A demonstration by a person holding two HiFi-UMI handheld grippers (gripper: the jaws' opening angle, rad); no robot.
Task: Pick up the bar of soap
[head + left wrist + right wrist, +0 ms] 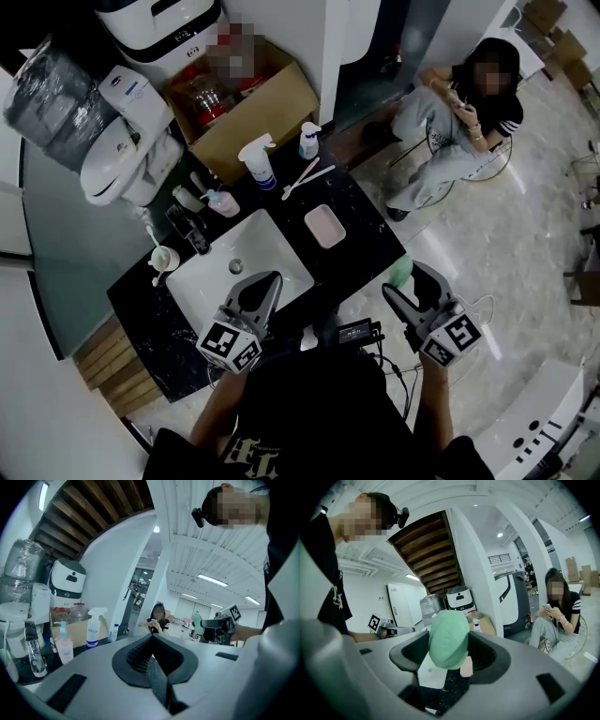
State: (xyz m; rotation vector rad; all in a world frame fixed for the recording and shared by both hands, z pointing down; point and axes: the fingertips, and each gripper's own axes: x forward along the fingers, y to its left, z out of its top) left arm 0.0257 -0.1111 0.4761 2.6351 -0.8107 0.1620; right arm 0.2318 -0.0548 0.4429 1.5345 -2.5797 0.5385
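The right gripper (405, 284) clamps the green soap (448, 639) beside the worktop's (367, 236) right corner. The left gripper (151, 642) is closed and empty.

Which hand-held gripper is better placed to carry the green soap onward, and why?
Right. The right hand-held gripper is shut on the green soap; the left hand-held gripper is shut and empty.

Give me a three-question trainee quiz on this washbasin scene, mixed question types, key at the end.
1. Multiple choice: the right tongs grip A) nothing, B) the green soap bar, C) a sponge.
2. True or false: the left tongs are shut and empty.
3. What colour is the dish beside the sink?
Key: 1 B; 2 true; 3 pink.
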